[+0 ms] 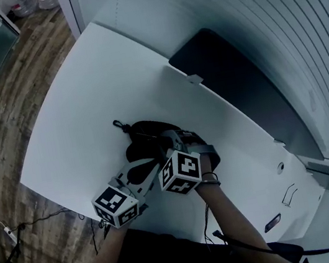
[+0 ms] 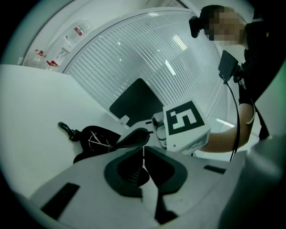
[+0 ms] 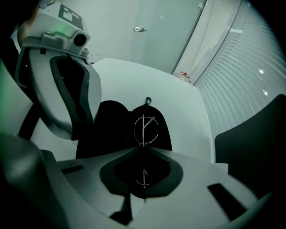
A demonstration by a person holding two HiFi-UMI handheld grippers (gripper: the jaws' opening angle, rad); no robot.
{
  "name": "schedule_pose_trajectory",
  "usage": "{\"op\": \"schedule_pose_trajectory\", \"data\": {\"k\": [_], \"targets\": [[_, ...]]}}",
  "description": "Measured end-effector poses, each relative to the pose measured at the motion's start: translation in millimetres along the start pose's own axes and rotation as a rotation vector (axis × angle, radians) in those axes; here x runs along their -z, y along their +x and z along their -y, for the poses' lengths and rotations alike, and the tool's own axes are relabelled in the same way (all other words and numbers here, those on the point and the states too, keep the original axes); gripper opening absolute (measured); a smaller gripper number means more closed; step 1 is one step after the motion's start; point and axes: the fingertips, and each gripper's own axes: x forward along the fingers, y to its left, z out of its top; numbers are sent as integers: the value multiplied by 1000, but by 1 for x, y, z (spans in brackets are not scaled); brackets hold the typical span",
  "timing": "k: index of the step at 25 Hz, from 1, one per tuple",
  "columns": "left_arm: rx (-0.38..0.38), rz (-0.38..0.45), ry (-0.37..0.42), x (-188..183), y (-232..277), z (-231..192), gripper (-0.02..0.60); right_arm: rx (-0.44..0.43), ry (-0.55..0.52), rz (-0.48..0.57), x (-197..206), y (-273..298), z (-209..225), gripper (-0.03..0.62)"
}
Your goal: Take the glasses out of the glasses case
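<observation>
A black glasses case [image 1: 147, 132] lies open on the white table [image 1: 85, 110], with a clip [image 1: 118, 125] at its far end. Thin wire-framed glasses [image 3: 145, 127] stand over the case's dark inside [image 3: 109, 129], and they also show in the left gripper view [image 2: 97, 141]. My right gripper [image 3: 143, 146] is shut on the glasses, whose frame runs down between its jaws. My left gripper [image 2: 144, 154] is shut at the case's near edge, with dark ribbed material showing behind its pads. In the head view the left gripper [image 1: 140, 165] and the right gripper [image 1: 169, 139] crowd over the case.
A black mat [image 1: 231, 78] lies on the table beyond the case, under a ribbed white wall [image 1: 296, 22]. The table's left edge drops to a wooden floor [image 1: 1, 100] with cables [image 1: 18, 229]. A small dark object [image 1: 272, 223] lies at the near right.
</observation>
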Motion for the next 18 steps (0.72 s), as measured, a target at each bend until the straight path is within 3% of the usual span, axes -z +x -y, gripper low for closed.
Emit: {"op": "schedule_pose_trajectory", "data": {"k": [18], "targets": [[7,10,4,-2,-3,6,12,-2,50,30,-5,-13,1,17]]}}
